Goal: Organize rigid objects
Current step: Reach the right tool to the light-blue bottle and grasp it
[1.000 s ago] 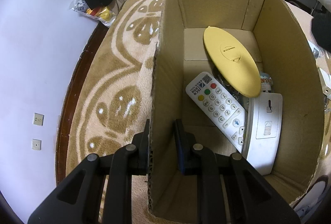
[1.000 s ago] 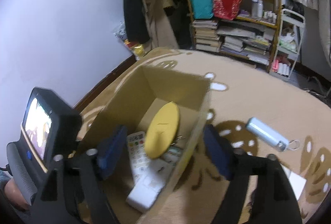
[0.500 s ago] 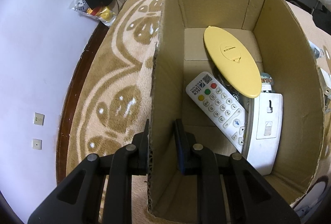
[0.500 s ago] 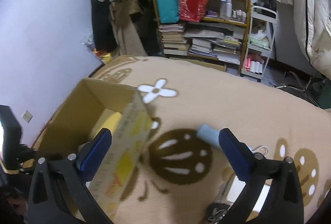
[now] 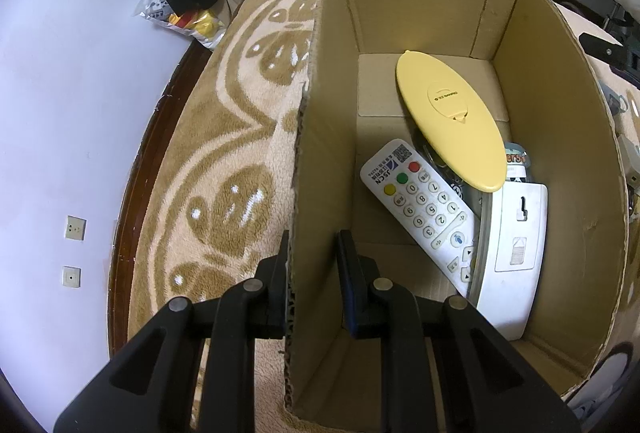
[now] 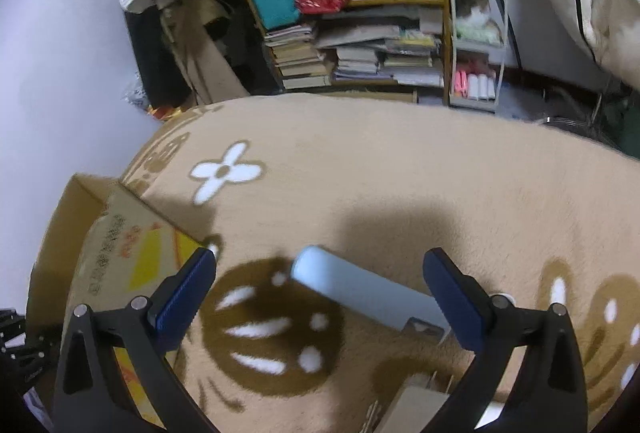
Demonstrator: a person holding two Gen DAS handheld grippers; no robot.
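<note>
Cardboard box pinned, blue cylinder next up

Cardboard wall of the box is clamped by the left gripper, fingers closed on it. Inside are kept a remote and a yellow lid. The right gripper is spread wide over a pale-blue cylinder, possibly a bottle, lying on the rug. It could be rolled away if only one finger is touched first.
</note>
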